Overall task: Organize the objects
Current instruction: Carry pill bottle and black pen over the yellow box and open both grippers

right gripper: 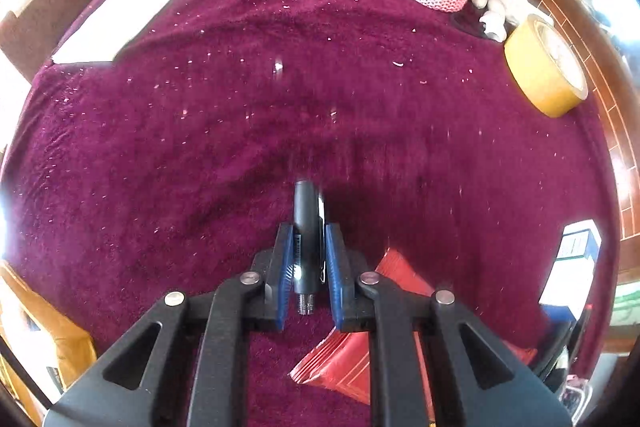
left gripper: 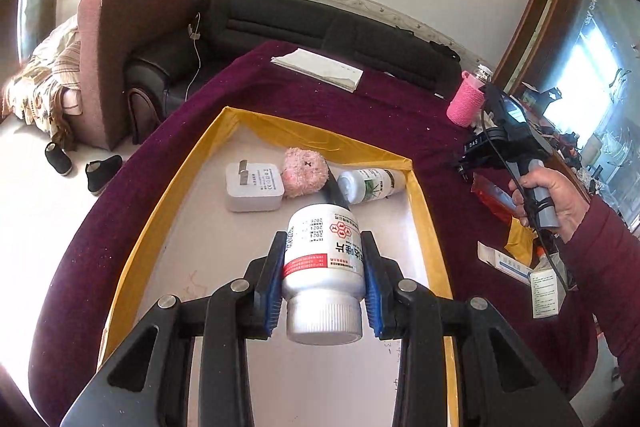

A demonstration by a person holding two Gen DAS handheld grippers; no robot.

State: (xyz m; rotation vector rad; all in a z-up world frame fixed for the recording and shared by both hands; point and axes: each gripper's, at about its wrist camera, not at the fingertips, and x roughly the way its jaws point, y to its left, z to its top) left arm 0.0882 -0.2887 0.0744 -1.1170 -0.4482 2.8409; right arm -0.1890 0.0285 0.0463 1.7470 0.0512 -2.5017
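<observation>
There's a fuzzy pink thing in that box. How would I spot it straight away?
Find the yellow-edged box on the purple cloth. At its far end lies the pink plush toy, between a white charger and a green-labelled bottle: the only soft, furry item.

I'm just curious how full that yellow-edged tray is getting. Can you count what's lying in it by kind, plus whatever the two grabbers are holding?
Bottles: 2, one lying in the tray, one white pill bottle in the left gripper
Chargers: 1, white plug
Plush toys: 1, pink
Pens: 1, dark pen in the right gripper
Total: 5
</observation>
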